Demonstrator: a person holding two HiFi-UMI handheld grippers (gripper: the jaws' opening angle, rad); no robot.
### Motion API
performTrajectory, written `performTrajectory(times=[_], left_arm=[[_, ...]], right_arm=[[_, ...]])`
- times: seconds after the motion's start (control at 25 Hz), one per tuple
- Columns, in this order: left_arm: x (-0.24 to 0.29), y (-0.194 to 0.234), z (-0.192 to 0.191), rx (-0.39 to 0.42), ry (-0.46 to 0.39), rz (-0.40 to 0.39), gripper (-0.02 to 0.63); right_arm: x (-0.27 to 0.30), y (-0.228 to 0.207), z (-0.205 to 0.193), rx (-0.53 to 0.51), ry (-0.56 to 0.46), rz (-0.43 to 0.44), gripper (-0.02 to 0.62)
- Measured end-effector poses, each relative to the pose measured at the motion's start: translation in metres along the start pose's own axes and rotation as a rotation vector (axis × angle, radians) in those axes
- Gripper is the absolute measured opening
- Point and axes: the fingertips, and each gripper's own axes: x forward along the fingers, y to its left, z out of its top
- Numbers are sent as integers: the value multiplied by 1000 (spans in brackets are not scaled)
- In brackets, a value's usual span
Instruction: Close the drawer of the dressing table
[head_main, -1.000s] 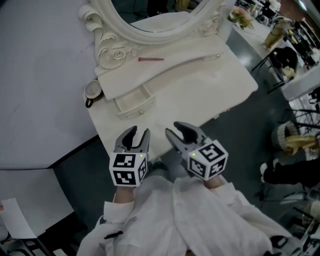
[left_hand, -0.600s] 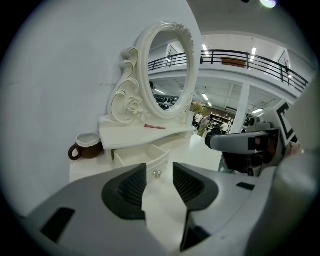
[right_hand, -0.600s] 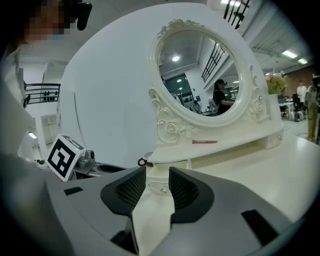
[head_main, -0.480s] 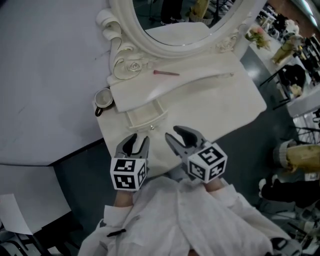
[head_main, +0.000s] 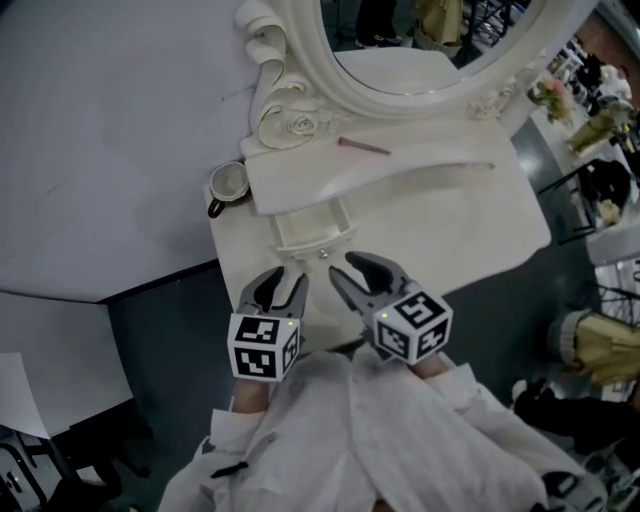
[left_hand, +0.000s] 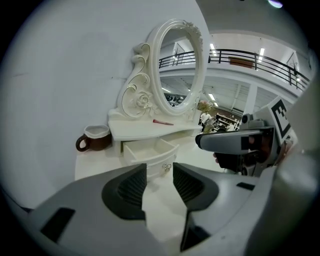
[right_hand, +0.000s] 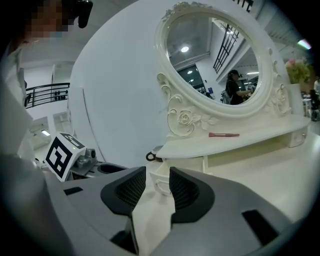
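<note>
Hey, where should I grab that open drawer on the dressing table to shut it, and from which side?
Go for the small knob in the middle of the front of the drawer, coming straight in from the front. The drawer sticks out toward you with the knob facing you, so the fingers should close round it, or simply push that front in.

Dressing table (head_main: 470, 215) cream-white — mug (head_main: 228, 185) brown, white inside; stick (head_main: 363, 147) apparently pink-red.

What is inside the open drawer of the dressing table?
The drawer shows only its bare white bottom, and no item is visible in it. Its rear part runs under the raised shelf, so that stretch is hidden.
</note>
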Motion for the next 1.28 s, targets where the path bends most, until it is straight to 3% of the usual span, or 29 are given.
performTrajectory(times=[0.8,1.08,1.28], left_arm=[[6,20,6,-11,-16,80,146],[18,22,1,-14,10,97,162],[22,25,-12,-16,59,118,187]], right_arm=[[10,-18,-3,4,20,44,137],[14,-33,-10,-20,48,49,137],[15,-58,-12,-35,63,0,137]])
